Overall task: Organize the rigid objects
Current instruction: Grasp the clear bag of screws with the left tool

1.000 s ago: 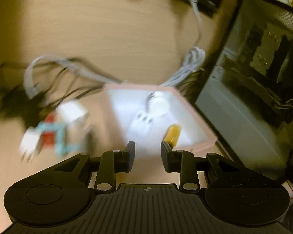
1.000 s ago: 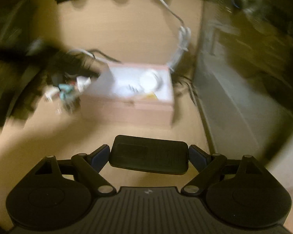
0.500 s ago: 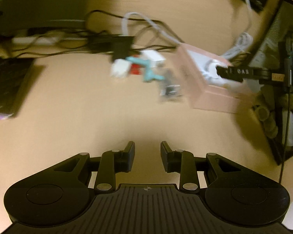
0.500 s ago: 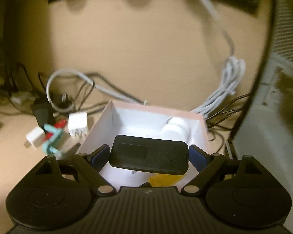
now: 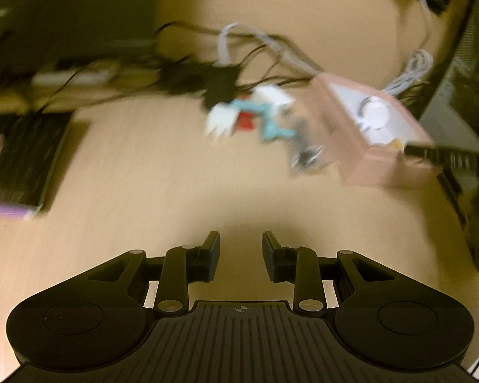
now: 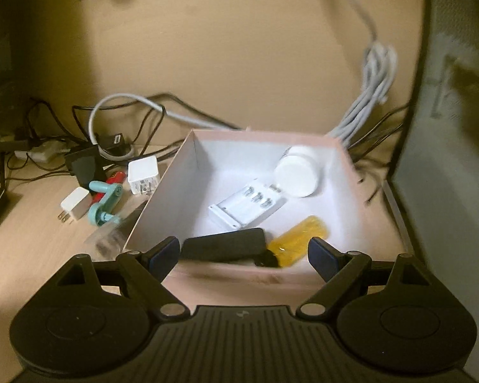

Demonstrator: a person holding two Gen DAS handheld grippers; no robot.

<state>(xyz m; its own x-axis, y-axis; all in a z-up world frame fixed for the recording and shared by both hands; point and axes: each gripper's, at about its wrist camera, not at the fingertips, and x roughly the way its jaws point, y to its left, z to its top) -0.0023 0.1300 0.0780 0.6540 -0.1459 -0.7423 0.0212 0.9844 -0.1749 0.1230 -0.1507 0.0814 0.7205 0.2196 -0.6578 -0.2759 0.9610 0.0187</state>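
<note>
Right gripper [image 6: 244, 250] spread wide over near wall of pink box [image 6: 346, 159], nothing between fingers; black flat device [image 6: 225, 247] lying just beyond fingertips on box floor, free of both pads. Left gripper [image 5: 241, 252] parted, empty, poised above bare tan desk [image 5: 143, 191], well apart from box [image 5: 367, 134].

Inside box, near to far: black flat device against near wall; amber cylinder [image 6: 300, 237] touching its right end; white battery holder [image 6: 249, 204] mid-floor, tilted; white round jar [image 6: 298, 172] on its side toward far right corner.

Left of box, on desk: clear plastic piece [image 6: 111, 234] beside box wall, blurred; teal handle-shaped part [image 6: 105, 202]; small white plug adapter [image 6: 75, 207] with prongs toward camera; red part [image 6: 116, 177] partly hidden behind teal part; larger white charger cube [image 6: 143, 174].

Farther back: black adapter [image 6: 83, 162] among tangled black and grey cables [image 6: 124, 108]; bundled grey cord [image 6: 373, 83] behind box. Dark book [image 5: 19, 156] at far left in left view.

No readable writing, label or brand on any item; left view heavily blurred
</note>
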